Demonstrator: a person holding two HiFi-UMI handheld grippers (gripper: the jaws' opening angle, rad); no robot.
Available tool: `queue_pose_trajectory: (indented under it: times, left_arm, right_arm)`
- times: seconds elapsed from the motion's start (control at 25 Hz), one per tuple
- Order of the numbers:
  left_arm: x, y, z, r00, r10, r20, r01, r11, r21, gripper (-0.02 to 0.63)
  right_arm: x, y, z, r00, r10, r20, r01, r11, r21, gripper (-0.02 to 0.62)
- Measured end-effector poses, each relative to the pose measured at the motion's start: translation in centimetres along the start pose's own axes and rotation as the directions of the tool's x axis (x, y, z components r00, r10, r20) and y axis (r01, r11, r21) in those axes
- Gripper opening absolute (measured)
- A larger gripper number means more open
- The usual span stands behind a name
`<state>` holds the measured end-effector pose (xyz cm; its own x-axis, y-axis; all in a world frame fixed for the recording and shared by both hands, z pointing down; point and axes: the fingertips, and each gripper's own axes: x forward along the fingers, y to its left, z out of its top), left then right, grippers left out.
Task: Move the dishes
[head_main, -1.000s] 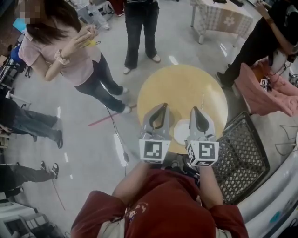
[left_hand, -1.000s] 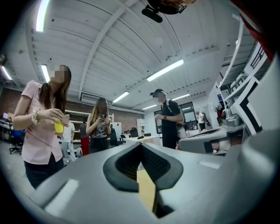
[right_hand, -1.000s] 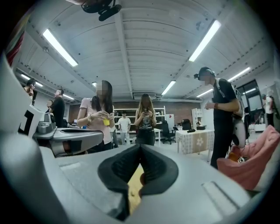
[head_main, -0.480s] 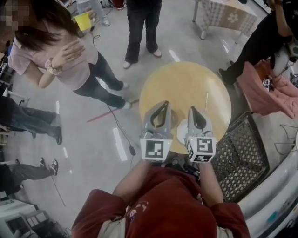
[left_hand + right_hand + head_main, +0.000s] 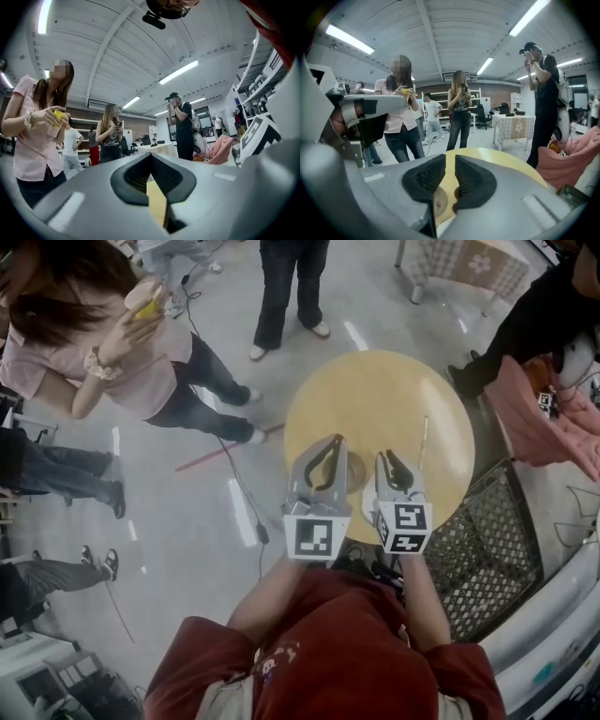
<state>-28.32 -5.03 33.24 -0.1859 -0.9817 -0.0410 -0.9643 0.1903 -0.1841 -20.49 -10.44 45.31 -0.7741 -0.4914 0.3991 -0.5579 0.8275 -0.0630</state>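
Dishes, two, both on your round yellow counter [image 5: 375,395].

1. Small brown saucer [image 5: 354,468]: round and shallow, lying between the tips of your two grippers.
2. White plate [image 5: 367,510]: mostly hidden, at the counter's near edge, just beside your right gripper [image 5: 395,458].

Right gripper: jaws narrowly apart, just been opening, clamping nothing. The saucer shows below the gap.

Left gripper [image 5: 326,442]: jaws pressed together, empty.

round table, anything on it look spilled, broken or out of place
Nothing spilled or broken. The round table holds a small brown dish, a white plate close to its near edge, and a thin stick alone near the right rim.
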Motion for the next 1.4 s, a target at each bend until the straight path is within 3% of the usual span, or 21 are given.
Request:
queue_pose_trajectory:
  times: [0.28, 0.68, 1.2, 1.4]
  left_arm:
    - [0.7, 0.4, -0.6, 1.0, -0.001, -0.019, 0.001, 1.0, 0.016, 0.006]
    - [1.3, 0.9, -2.0, 0.998, -0.018, -0.053, 0.018, 1.0, 0.005, 0.006]
    - [1.7, 1.1, -3.0, 0.997, -0.037, -0.07, 0.037, 0.999, 0.006, 0.006]
    - [1.8, 1.5, -3.9, 0.996, -0.037, -0.081, 0.036, 0.999, -0.004, 0.006]
  right_arm:
    - [2.4, 0.1, -3.5, 0.99, 0.037, -0.139, -0.034, 0.999, 0.024, 0.098]
    - [4.7, 0.9, -9.4, 0.936, 0.069, -0.345, -0.057, 0.997, 0.046, 0.137]
    - [6.5, 0.9, -14.9, 0.859, 0.079, -0.505, -0.044, 0.996, 0.081, 0.138]
    - [6.9, 1.2, -16.1, 0.842, 0.073, -0.534, -0.035, 0.996, 0.081, 0.138]
